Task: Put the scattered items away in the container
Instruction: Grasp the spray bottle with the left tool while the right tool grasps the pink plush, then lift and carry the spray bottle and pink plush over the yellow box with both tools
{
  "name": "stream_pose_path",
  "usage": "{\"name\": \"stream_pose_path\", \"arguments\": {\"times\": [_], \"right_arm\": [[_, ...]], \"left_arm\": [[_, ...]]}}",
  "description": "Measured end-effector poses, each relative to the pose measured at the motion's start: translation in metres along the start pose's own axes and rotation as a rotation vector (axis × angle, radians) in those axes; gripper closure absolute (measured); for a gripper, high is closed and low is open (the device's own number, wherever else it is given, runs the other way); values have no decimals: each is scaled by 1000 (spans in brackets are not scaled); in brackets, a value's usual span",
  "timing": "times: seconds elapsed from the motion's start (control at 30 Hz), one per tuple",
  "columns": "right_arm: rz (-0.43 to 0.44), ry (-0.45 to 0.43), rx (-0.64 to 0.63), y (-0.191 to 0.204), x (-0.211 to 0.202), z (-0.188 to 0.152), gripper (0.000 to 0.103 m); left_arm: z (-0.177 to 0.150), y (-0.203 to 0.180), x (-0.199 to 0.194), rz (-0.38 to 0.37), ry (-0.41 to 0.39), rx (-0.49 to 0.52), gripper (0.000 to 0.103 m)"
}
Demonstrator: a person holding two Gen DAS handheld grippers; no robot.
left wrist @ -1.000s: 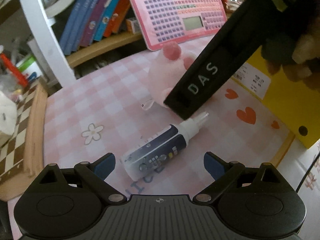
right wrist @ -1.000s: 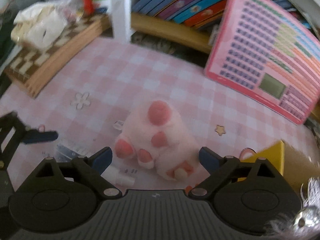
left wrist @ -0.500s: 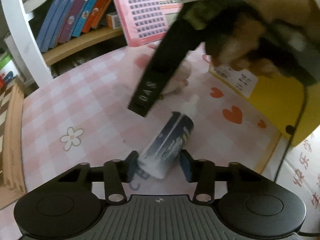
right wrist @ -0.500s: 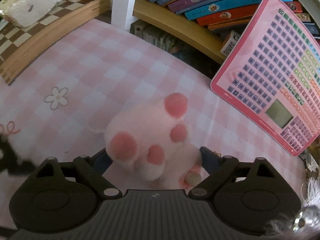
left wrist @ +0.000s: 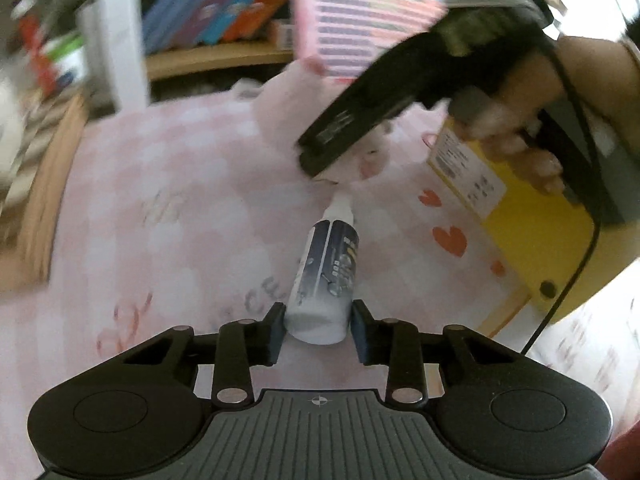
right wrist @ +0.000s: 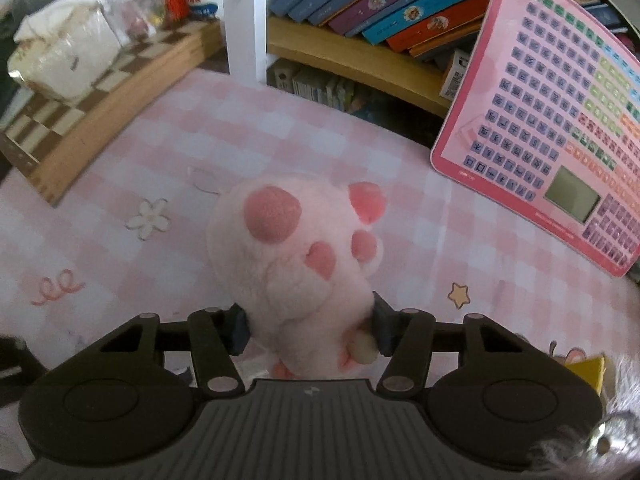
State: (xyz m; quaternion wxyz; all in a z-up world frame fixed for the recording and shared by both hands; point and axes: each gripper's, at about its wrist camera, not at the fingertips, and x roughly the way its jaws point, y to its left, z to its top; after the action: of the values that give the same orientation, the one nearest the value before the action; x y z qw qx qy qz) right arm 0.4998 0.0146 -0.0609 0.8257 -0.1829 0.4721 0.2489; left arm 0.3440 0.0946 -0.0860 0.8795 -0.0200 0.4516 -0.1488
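A small spray bottle (left wrist: 330,264) with a dark label and a white cap lies on the pink checked cloth, pointing away from me. My left gripper (left wrist: 318,320) has its jaws closing, and both pads press on the bottle's base. A pink plush paw (right wrist: 288,248) with darker pink pads sits between the fingers of my right gripper (right wrist: 310,328). Its jaws are closing too and squeeze the plush's lower part. In the left wrist view the plush (left wrist: 280,112) is partly hidden behind the right gripper's black body. The yellow container (left wrist: 532,232) stands at the right.
A pink toy keyboard (right wrist: 560,120) leans at the back right. Behind it a wooden shelf (right wrist: 360,60) holds slanted books. A chessboard (right wrist: 80,112) with a white bag on it lies at the left. A white post (right wrist: 240,20) stands at the cloth's far edge. A person's hand (left wrist: 516,136) holds the right gripper.
Both grippers went from wide open to closed, the left on the spray bottle, the right on the plush paw. The left gripper rolled, so the bottle now points straight away.
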Motion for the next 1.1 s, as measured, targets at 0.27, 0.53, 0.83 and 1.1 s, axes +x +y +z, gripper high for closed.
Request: {"name": "stream_pose_path", "arguments": {"times": [0.27, 0.53, 0.83, 1.1], "right_arm": [[39, -51, 37, 7, -40, -18, 49], [116, -38, 109, 12, -72, -51, 48], [134, -32, 131, 30, -100, -98, 48], [142, -9, 158, 46, -111, -136, 48]], "left_arm": [[-32, 17, -35, -4, -37, -225, 71], [-63, 37, -65, -82, -69, -502, 72], [-84, 32, -92, -81, -122, -541, 72], [-98, 23, -111, -66, -147, -530, 72]]}}
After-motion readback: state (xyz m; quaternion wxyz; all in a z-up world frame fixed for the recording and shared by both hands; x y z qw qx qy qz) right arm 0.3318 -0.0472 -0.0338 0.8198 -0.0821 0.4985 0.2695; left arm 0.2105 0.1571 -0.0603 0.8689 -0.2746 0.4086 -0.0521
